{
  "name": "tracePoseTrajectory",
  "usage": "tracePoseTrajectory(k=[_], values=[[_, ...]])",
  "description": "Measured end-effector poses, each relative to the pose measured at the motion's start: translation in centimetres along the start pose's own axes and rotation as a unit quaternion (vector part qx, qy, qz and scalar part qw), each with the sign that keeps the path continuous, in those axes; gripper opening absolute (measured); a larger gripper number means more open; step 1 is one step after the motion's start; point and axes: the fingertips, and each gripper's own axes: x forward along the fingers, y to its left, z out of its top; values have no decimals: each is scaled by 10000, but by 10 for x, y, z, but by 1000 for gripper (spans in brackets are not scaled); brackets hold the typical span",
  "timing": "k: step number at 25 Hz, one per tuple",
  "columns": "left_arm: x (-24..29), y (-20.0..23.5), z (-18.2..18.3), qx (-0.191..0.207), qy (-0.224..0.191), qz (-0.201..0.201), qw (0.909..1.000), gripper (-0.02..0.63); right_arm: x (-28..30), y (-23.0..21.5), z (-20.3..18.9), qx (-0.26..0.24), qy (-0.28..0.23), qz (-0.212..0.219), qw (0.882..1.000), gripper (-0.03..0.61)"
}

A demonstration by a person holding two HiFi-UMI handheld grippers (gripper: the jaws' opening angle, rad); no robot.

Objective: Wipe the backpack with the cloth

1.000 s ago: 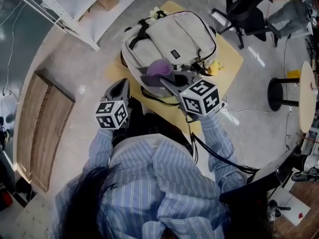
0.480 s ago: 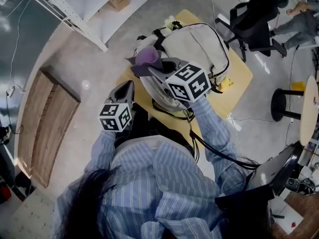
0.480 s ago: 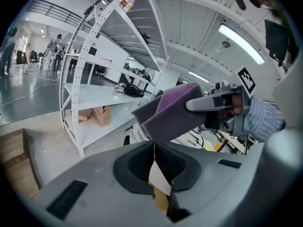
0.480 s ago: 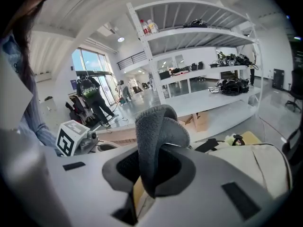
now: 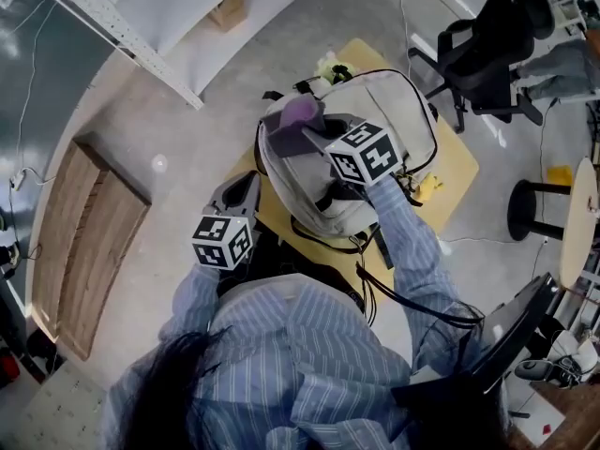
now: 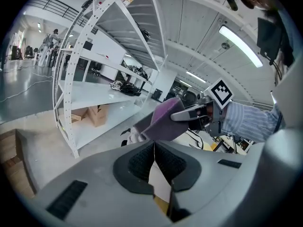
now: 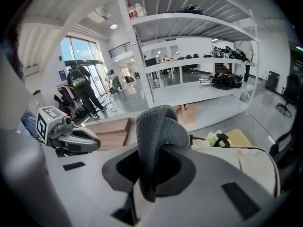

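Right gripper [image 5: 286, 136] clamps the cloth [image 5: 300, 112] at the upper-left edge of the backpack [image 5: 398, 111], upper centre of frame. Best to press lightly and stroke evenly. The left gripper [image 5: 242, 191], jaws together and empty, hangs lower left.

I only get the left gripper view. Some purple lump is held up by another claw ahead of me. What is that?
Observer: A folded cloth. The right gripper view shows the right gripper shut on it.
Operator: What is under it?
Observer: The head view shows a pale backpack lying on a yellow table, with the cloth at its far left corner.
Operator: And my own claw?
Observer: The left gripper hangs beside the backpack's near left side, apart from it.
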Motion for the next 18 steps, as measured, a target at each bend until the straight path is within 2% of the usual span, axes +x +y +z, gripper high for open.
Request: tracePoseTrajectory(k=[6, 10, 13, 18], values=[[17, -1, 5, 19, 75, -114, 9999, 6, -22, -83, -17, 522, -20, -655, 9965, 41], [32, -18, 16, 83, 43, -362, 9993, 6, -40, -142, -32, 940, -53, -1238, 9878, 41], [43, -32, 20, 179, 67, -559, 9983, 6, -56, -186, -44, 1289, -160, -1750, 9760, 41], [48, -46, 17, 267, 168, -729, 9968, 6, -89, -245, -64, 1955, -449, -2537, 9463, 41]])
